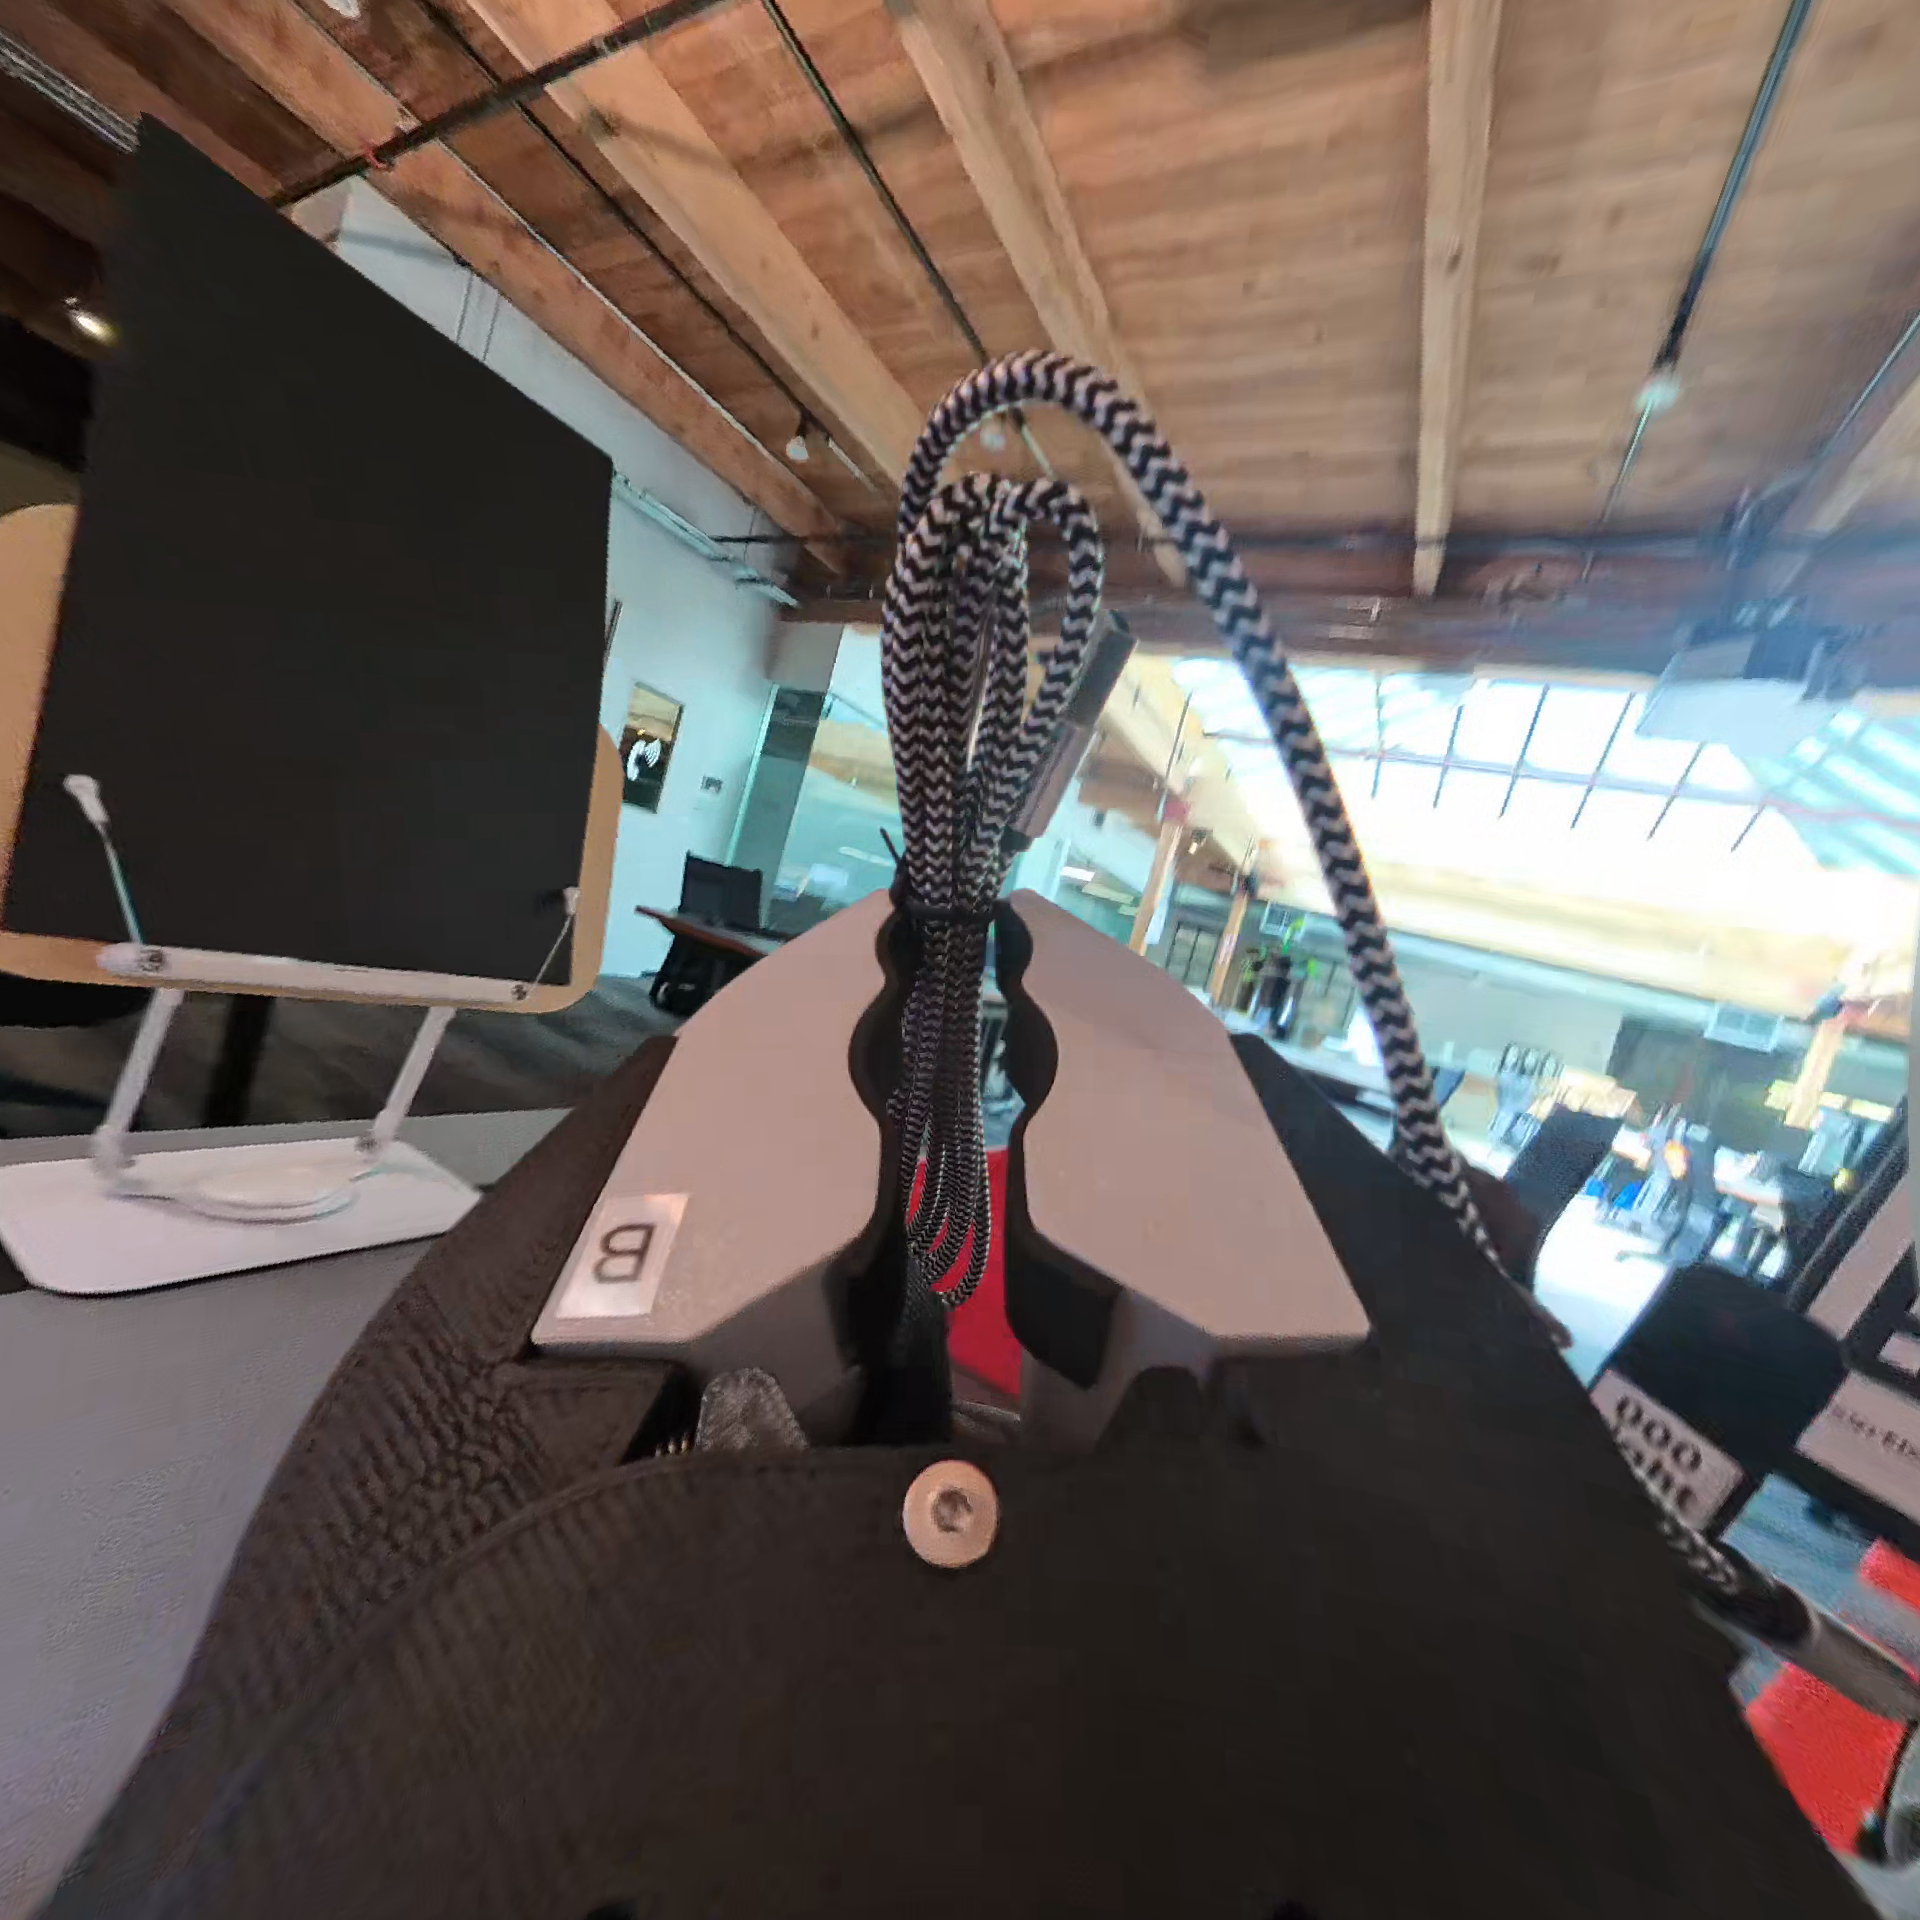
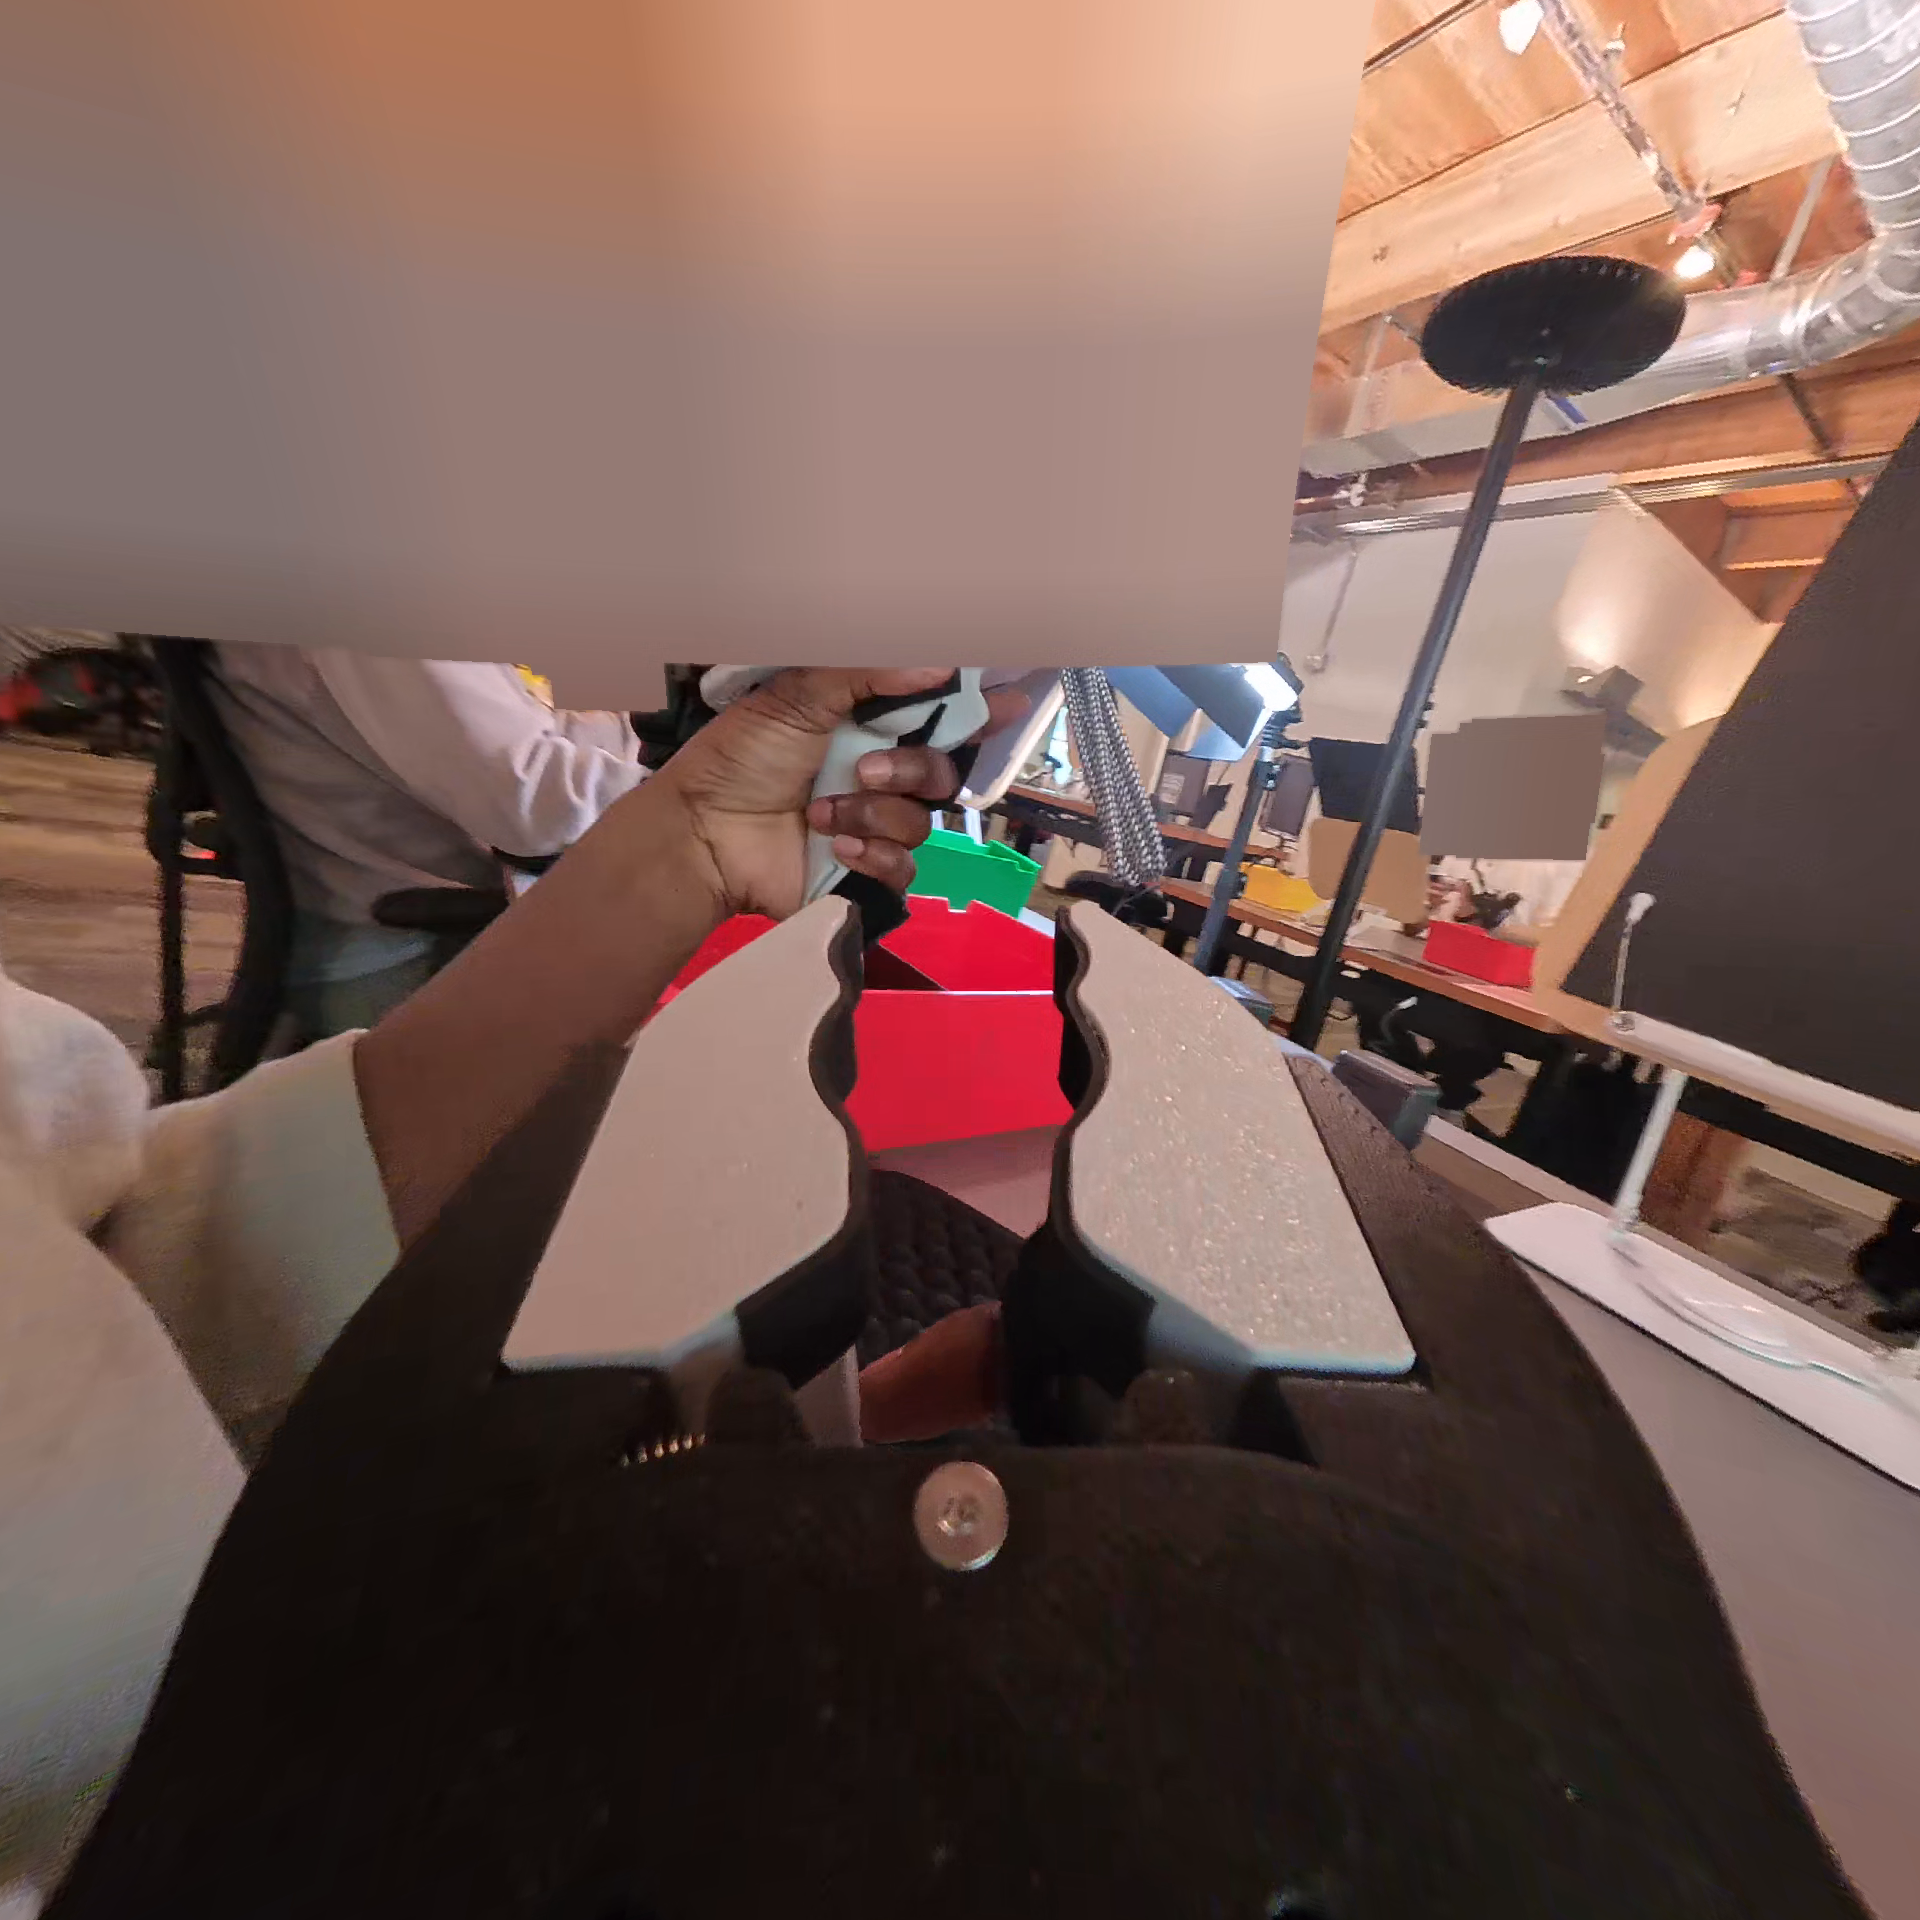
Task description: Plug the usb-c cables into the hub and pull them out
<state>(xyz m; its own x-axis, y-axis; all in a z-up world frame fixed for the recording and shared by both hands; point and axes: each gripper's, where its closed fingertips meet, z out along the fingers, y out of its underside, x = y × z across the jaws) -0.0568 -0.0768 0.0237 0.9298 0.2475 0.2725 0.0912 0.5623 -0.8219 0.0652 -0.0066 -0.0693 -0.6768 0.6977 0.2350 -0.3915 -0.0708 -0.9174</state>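
Wood-beam ceiling and open office behind, grey desk [image 1: 156, 1455] below. Left gripper [image 1: 951, 914] is tilted up toward the ceiling, jaws clamped on a tied bundle of black-and-white braided usb-c cables [image 1: 961, 727]; the loops rise above the fingertips, metal plugs [image 1: 1086, 717] hang free beside the bundle, and one strand [image 1: 1320, 790] arcs off right and down. Right gripper [image 2: 956, 925] has jaws apart with nothing between them, pointed at the person's hand [image 2: 800, 800] holding the left gripper's handle, where a bit of the braided cable shows beside it. Red bin [image 2: 966, 1049] sits past the right fingertips, green bin [image 2: 971, 868] behind it. Black board on a white stand [image 1: 312, 582] is on the desk at left.

Hub not seen in either view. Progress looks early or in between: cables are lifted off the desk, still bundled, no plug seated anywhere visible. Likely left to do: locate the hub, free a plug end, insert, then pull out. Cannot tell if any cycle is already done.
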